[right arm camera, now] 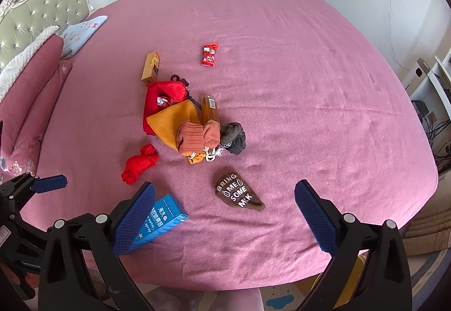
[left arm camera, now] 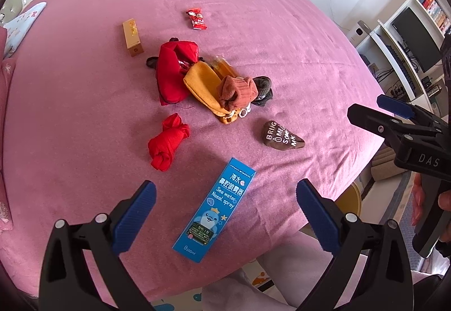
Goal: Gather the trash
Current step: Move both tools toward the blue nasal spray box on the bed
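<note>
A blue nasal spray box (left arm camera: 214, 211) lies on the pink bed, just ahead of and between the fingers of my open, empty left gripper (left arm camera: 225, 216); it also shows in the right wrist view (right arm camera: 160, 222), partly behind my left finger. My right gripper (right arm camera: 225, 216) is open and empty above the bed's near edge, and shows at the right of the left wrist view (left arm camera: 394, 113). A gold box (left arm camera: 132, 37), a red snack wrapper (left arm camera: 197, 18) and an orange box (right arm camera: 210, 108) in the clothes pile lie farther back.
A pile of red, yellow, rust and grey clothes (left arm camera: 208, 82) sits mid-bed. A red knotted cloth (left arm camera: 167, 142) and a brown "Bring me some milk" sock (left arm camera: 282, 137) lie nearer. Pillows (right arm camera: 36, 85) are at left. Shelves with a monitor (left arm camera: 417, 40) stand right.
</note>
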Demonstrator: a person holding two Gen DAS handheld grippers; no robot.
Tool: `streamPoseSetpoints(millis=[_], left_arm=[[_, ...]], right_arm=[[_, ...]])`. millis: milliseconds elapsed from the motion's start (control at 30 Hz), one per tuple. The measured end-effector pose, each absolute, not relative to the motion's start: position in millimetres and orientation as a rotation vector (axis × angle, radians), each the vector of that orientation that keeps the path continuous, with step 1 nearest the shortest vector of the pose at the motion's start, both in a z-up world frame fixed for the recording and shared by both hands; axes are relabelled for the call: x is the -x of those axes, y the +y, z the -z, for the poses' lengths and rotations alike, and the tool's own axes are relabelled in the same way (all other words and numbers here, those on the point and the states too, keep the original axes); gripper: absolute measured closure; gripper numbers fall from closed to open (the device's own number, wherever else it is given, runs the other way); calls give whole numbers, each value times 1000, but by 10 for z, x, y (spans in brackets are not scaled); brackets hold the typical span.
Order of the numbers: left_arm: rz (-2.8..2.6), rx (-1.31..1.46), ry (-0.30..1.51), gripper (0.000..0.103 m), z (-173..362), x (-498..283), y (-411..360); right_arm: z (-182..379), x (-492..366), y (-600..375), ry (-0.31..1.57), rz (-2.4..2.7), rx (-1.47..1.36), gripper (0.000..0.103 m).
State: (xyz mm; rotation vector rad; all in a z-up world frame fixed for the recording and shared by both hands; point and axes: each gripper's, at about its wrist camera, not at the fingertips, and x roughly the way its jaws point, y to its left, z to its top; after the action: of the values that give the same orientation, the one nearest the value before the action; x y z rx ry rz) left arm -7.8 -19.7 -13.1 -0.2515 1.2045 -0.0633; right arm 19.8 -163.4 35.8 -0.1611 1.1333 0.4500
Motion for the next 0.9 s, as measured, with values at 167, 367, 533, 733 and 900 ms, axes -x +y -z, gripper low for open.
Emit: streamPoseSetpoints(millis=[167, 367, 533, 733, 900], left_arm=[[74, 250, 1205, 4, 124, 40, -221], [74, 247, 1199, 4, 99, 26, -235], [75, 248, 1199, 4, 97, 21, -238], [70, 249, 1204, 4, 108, 3, -230], [71, 252, 1207, 4, 126, -13, -229]], right_arm=[[-365, -232, -1664, 1134, -450, 154, 8], [-375, -265, -1666, 1136, -459, 145, 8], [-365, -273, -1649, 1140, -465, 153, 8], [-342, -276, -1630, 1144, -471, 169, 8], [-333, -301, -1635, 1152, -473, 171, 8]])
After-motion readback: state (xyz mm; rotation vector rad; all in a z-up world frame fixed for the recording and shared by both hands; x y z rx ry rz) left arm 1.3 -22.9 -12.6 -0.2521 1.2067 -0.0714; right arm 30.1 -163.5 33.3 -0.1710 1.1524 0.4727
